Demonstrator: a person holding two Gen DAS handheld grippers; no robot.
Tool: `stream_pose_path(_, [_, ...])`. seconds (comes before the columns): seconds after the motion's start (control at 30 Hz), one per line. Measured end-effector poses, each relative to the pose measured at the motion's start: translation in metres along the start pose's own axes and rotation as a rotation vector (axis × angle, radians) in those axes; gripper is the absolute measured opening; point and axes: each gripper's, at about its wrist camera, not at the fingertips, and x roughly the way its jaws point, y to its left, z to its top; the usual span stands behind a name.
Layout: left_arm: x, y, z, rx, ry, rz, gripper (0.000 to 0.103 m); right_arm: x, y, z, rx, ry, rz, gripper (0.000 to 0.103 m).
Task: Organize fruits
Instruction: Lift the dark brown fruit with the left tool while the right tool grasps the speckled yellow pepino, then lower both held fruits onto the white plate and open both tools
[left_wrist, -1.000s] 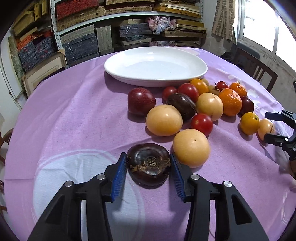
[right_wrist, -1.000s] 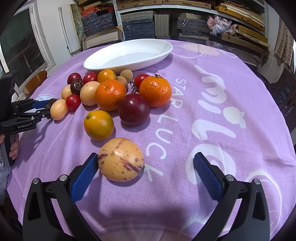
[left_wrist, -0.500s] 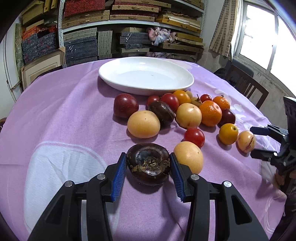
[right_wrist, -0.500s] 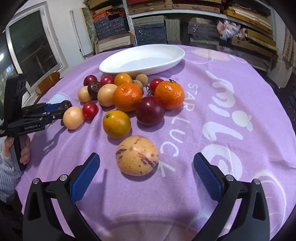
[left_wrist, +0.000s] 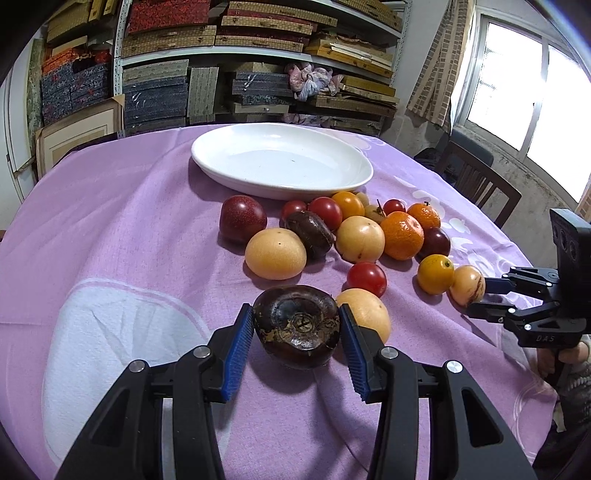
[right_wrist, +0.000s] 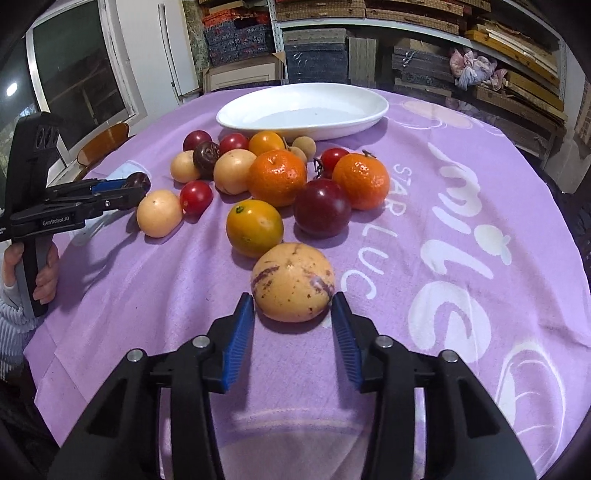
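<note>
Covering the table, a purple cloth (left_wrist: 110, 221) fronts cluttered shelves (left_wrist: 221, 55).

Your table wore a purple cloth (right_wrist: 461, 177) with white lettering. On it you had a white oval dish (left_wrist: 280, 162), with a loose cluster of fruit (left_wrist: 351, 236) just in front of it.

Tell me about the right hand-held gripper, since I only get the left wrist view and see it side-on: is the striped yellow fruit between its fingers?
Observer: Yes. The right hand-held gripper has one blue pad on each side of the striped yellow fruit, which sits on the purple cloth.
Operator: Anything to the right of that fruit?
Observer: White lettering on the cloth that reads STAR LUCK.
</note>
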Motion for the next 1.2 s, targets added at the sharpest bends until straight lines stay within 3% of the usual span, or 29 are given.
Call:
stream_pose_path(0.1, [-0.002, 0.001, 0.0, -0.001, -0.004, -0.006, 0.047, 0.004, 0.001, 0.004, -0.002, -0.003, -0.038, 0.068])
stream_pose_path(0.13, [-0.003, 0.001, 0.0, -0.002, -0.005, -0.009, 0.047, 0.004, 0.0, 0.006, 0.005, -0.009, -0.037, 0.068])
stream_pose_path(0.17, [-0.002, 0.001, -0.001, -0.001, -0.005, -0.01, 0.047, 0.004, 0.0, 0.008, 0.011, -0.017, -0.028, 0.068])
stream_pose_path(0.2, [-0.002, 0.001, -0.001, -0.001, -0.006, -0.009, 0.047, 0.004, 0.0, 0.009, 0.012, -0.024, -0.025, 0.054])
stream_pose_path(0.23, [-0.003, 0.001, -0.001, -0.001, -0.006, -0.01, 0.047, 0.004, 0.001, 0.01, 0.005, -0.027, -0.026, 0.047])
stream_pose_path(0.43, [-0.004, -0.002, -0.001, 0.006, -0.007, -0.016, 0.047, 0.004, 0.006, 0.009, -0.023, -0.027, -0.035, 0.046])
stream_pose_path(0.57, [-0.012, -0.004, 0.001, 0.018, -0.05, 0.0, 0.047, -0.003, -0.001, 0.007, 0.011, -0.048, -0.022, 0.046])
stream_pose_path(0.67, [-0.017, 0.001, 0.014, -0.015, -0.067, -0.034, 0.047, -0.011, -0.007, 0.013, 0.038, -0.071, 0.007, 0.046])
stream_pose_path(0.8, [-0.006, 0.007, 0.059, -0.022, -0.077, -0.017, 0.047, -0.026, -0.009, 0.054, 0.012, -0.149, 0.003, 0.046])
stream_pose_path(0.93, [0.017, 0.01, 0.111, -0.049, -0.101, -0.009, 0.047, -0.015, -0.02, 0.121, -0.007, -0.213, -0.016, 0.046])
stream_pose_path(1.03, [0.048, 0.014, 0.136, -0.085, -0.072, 0.006, 0.047, 0.021, -0.033, 0.163, -0.005, -0.185, -0.05, 0.046])
stream_pose_path(1.2, [0.085, 0.028, 0.15, -0.138, -0.006, 0.031, 0.047, 0.075, -0.049, 0.195, 0.021, -0.106, -0.065, 0.046])
